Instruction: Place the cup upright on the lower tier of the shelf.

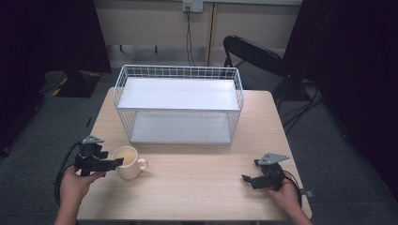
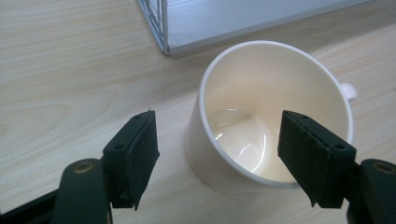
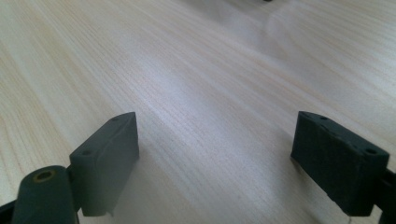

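A cream mug (image 1: pixel 127 161) stands upright and empty on the wooden table (image 1: pixel 202 187), at the front left, its handle (image 1: pixel 142 164) pointing right. My left gripper (image 1: pixel 116 163) reaches it from the left and is open. In the left gripper view the mug (image 2: pixel 243 93) sits tilted toward the camera; one pad (image 2: pixel 135 154) is outside its wall and the other pad (image 2: pixel 313 154) hangs over the rim, neither pressing on it. My right gripper (image 1: pixel 246 179) rests at the front right, open, with bare wood between its fingers (image 3: pixel 107 158).
A white two-level wire shelf basket (image 1: pixel 178 93) stands at the back middle of the table; its corner (image 2: pixel 159 23) is just beyond the mug. A black folding chair (image 1: pixel 253 51) stands behind the table on the right.
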{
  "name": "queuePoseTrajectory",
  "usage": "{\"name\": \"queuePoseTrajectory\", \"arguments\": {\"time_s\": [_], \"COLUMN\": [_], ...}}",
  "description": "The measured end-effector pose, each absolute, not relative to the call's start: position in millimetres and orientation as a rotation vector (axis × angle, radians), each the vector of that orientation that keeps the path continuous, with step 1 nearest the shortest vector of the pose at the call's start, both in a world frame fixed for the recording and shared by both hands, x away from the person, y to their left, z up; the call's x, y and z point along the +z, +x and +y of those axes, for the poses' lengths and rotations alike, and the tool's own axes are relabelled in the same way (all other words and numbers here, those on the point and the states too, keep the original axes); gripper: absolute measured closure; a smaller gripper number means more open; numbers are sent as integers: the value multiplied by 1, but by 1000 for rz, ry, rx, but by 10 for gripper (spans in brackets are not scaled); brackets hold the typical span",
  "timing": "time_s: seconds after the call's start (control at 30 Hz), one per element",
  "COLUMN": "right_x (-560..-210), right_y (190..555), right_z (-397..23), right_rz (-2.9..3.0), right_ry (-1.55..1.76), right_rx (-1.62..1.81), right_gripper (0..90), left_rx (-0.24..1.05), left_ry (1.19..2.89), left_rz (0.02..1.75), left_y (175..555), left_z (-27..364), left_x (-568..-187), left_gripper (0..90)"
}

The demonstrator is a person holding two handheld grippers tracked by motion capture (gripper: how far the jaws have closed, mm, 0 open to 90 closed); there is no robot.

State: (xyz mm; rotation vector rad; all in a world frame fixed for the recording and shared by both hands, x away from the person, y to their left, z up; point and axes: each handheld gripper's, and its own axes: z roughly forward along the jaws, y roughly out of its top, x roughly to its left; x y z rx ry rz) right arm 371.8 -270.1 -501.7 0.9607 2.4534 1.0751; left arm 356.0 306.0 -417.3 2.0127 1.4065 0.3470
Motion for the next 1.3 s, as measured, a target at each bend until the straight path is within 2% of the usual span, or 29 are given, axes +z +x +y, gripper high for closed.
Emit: {"name": "queuePoseTrajectory", "arguments": {"time_s": [0.27, 0.4, 0.5, 0.77, 0.87, 0.9, 1.0, 1.03, 1.3], "right_x": [-502, -502, -502, -502, -502, -502, -502, -502, -502], "right_y": [372, 372, 372, 372, 372, 372, 372, 372, 372], "right_z": [-270, -270, -270, -270, -270, -270, -270, -270, -270], "right_rz": [2454, 2454, 2454, 2454, 2454, 2453, 2454, 2454, 2454], "right_ry": [961, 961, 961, 961, 961, 961, 961, 961, 960], "right_rx": [1075, 1075, 1075, 1075, 1075, 1075, 1075, 1074, 1074], "right_gripper": [141, 141, 141, 141, 141, 141, 141, 141, 141], "left_rx": [342, 344, 306, 307, 311, 313, 322, 314, 390], "left_ry": [2006, 2009, 1987, 2020, 2061, 2069, 2081, 2081, 2152], "left_rz": [1447, 1472, 1527, 1587, 1586, 1609, 1619, 1615, 1656], "left_y": [362, 364, 365, 369, 370, 371, 371, 372, 371], "left_z": [305, 305, 306, 299, 296, 293, 290, 290, 281], "left_x": [-423, -425, -427, -431, -433, -436, -438, -437, -435], "left_gripper": [336, 387, 414, 547, 616, 665, 704, 754, 814]}}
